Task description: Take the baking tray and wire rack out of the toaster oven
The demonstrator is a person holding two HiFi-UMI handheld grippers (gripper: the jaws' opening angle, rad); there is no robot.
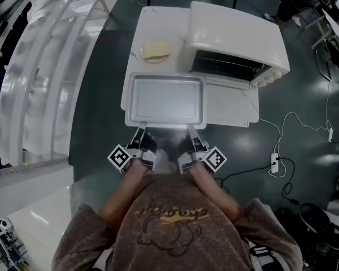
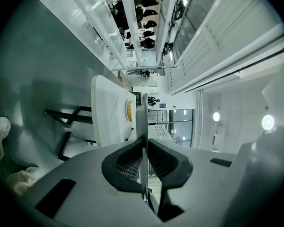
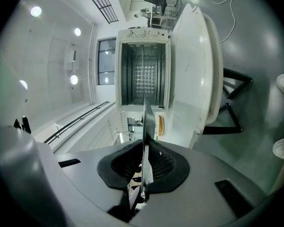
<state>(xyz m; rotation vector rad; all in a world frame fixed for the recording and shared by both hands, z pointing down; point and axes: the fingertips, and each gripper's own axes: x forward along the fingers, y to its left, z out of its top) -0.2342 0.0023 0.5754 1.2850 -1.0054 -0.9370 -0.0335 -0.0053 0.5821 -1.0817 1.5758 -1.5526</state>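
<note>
One baking tray (image 1: pixel 166 99), one toaster oven (image 1: pixel 234 35), one toast slice (image 1: pixel 157 49), one plate (image 1: pixel 144 57), one table (image 1: pixel 158 24), one left gripper (image 1: pixel 140 131), one right gripper (image 1: pixel 190 130) (two in all)

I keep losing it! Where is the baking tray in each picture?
Head view: the baking tray is flat, in the middle.
Left gripper view: its thin edge stands upright at centre.
Right gripper view: the same thin edge at centre.
Shared landmark: the toast, in all three.

White table (image 1: pixel 155 24) with toaster oven (image 1: pixel 231 35), plate (image 1: pixel 143 55)
</note>
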